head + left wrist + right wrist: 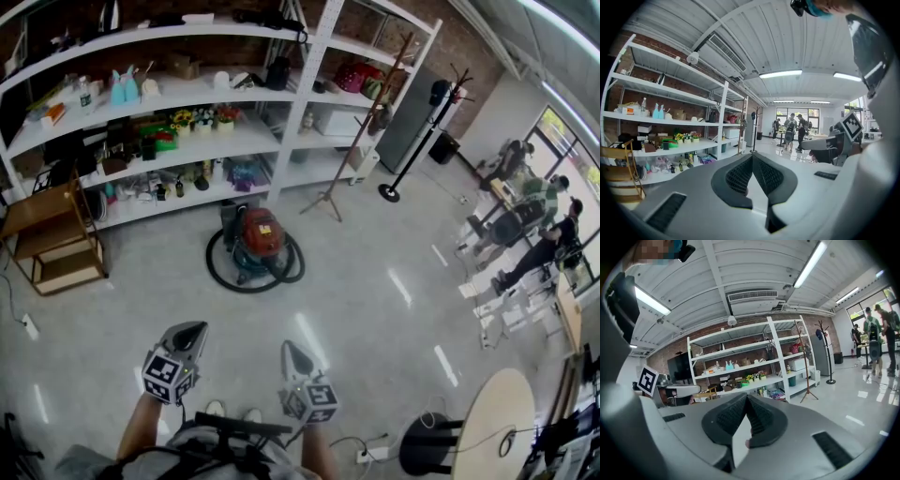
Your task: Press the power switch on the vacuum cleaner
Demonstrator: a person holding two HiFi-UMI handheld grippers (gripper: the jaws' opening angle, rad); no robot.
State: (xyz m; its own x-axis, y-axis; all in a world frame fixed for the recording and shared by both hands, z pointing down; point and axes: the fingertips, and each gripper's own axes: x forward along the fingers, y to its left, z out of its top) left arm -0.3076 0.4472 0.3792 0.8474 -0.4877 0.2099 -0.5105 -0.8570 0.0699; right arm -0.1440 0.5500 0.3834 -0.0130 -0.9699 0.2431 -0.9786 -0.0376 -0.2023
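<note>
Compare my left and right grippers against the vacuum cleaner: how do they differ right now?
The left gripper reaches slightly nearer the vacuum cleaner than the right gripper. The left gripper sits left of the vacuum cleaner, the right gripper slightly right of it. Both are shut, empty and well short of it.

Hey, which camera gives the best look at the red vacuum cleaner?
The head view: the vacuum cleaner sits whole on the floor before the shelves, hose coiled round it. Neither gripper view shows it; both aim higher, at shelves and ceiling.
</note>
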